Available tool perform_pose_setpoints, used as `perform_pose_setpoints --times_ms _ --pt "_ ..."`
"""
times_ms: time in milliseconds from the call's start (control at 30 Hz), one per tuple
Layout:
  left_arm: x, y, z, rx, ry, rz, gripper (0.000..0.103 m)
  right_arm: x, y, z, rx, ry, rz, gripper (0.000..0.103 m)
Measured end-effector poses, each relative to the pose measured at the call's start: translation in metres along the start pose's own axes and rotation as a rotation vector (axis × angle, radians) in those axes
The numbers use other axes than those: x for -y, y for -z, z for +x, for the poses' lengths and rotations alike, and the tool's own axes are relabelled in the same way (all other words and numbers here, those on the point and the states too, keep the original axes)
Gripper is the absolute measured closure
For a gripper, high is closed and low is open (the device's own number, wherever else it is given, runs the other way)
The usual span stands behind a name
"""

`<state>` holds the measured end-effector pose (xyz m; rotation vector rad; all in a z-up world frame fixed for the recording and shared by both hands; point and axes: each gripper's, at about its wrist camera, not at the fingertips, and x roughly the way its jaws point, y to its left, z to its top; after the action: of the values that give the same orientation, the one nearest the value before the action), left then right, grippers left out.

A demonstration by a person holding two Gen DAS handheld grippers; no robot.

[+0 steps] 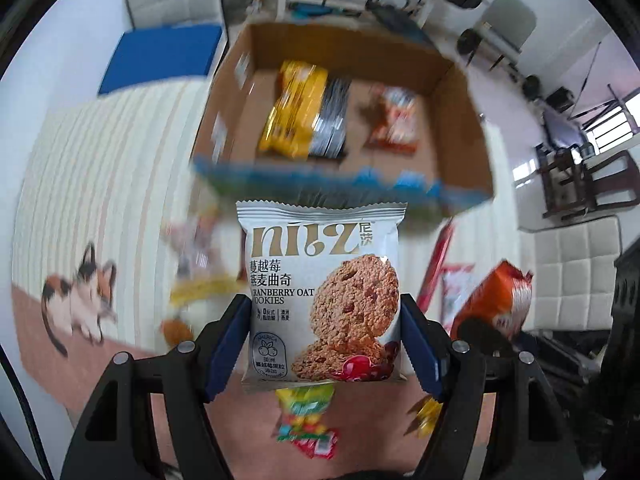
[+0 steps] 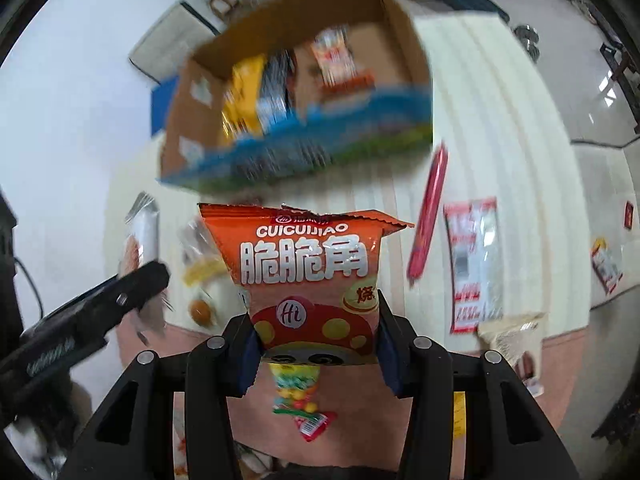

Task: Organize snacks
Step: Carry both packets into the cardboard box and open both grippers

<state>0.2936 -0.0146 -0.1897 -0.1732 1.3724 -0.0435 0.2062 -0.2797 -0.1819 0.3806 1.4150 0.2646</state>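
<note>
My left gripper (image 1: 324,340) is shut on a white cranberry oat cookie packet (image 1: 320,292), its blue pads pressing both side edges. My right gripper (image 2: 316,344) is shut on an orange crisp bag (image 2: 308,272), squeezed at its lower part. Both packets hang above the mat. Ahead stands an open cardboard box (image 1: 460,120) (image 2: 180,112) holding a yellow packet (image 1: 292,108) (image 2: 244,96), a silver packet (image 1: 332,120) and a red-and-white packet (image 1: 394,120) (image 2: 338,60). The orange bag (image 1: 496,300) also shows at the right of the left wrist view.
Loose snacks lie on the striped cat mat (image 1: 100,184): a red sausage stick (image 2: 428,212), a red-and-white packet (image 2: 474,264), a colourful candy bag (image 2: 298,396) (image 1: 308,420), yellow sweets (image 2: 202,272). A blue pad (image 1: 164,56) lies beyond the mat. Chairs and gear stand at the back.
</note>
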Motion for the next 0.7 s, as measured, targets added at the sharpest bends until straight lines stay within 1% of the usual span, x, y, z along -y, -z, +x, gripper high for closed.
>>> perform_pose_setpoints --times_ms 67,133,200,300,367,433,533,700 --pt "0.006 -0.026 -0.005 0.015 0.017 0.002 0.031 -0.006 -0.021 -0.014 0.040 0.000 -0.007 0.052" --pt "0.009 -0.052 -0.002 0.011 0.026 0.007 0.031 -0.010 -0.044 -0.025 0.082 0.014 -0.017 0.052" --pt "0.010 -0.079 0.008 -0.004 0.028 0.001 0.031 -0.014 -0.068 -0.019 0.106 0.029 -0.018 0.052" --pt "0.014 -0.111 0.025 -0.040 0.026 0.004 0.031 -0.009 -0.100 -0.010 0.113 0.049 -0.003 0.052" --pt "0.017 -0.129 0.040 -0.080 0.030 0.004 0.031 -0.005 -0.121 0.000 0.107 0.071 0.005 0.052" --pt "0.017 -0.148 0.063 -0.153 0.064 -0.009 0.031 -0.001 -0.136 0.010 0.092 0.085 0.020 0.052" --pt "0.016 -0.168 0.093 -0.244 0.097 -0.046 0.031 0.006 -0.158 0.031 0.046 0.112 0.032 0.052" --pt "0.017 -0.184 0.127 -0.334 0.123 -0.089 0.031 0.011 -0.170 0.062 -0.006 0.141 0.025 0.052"
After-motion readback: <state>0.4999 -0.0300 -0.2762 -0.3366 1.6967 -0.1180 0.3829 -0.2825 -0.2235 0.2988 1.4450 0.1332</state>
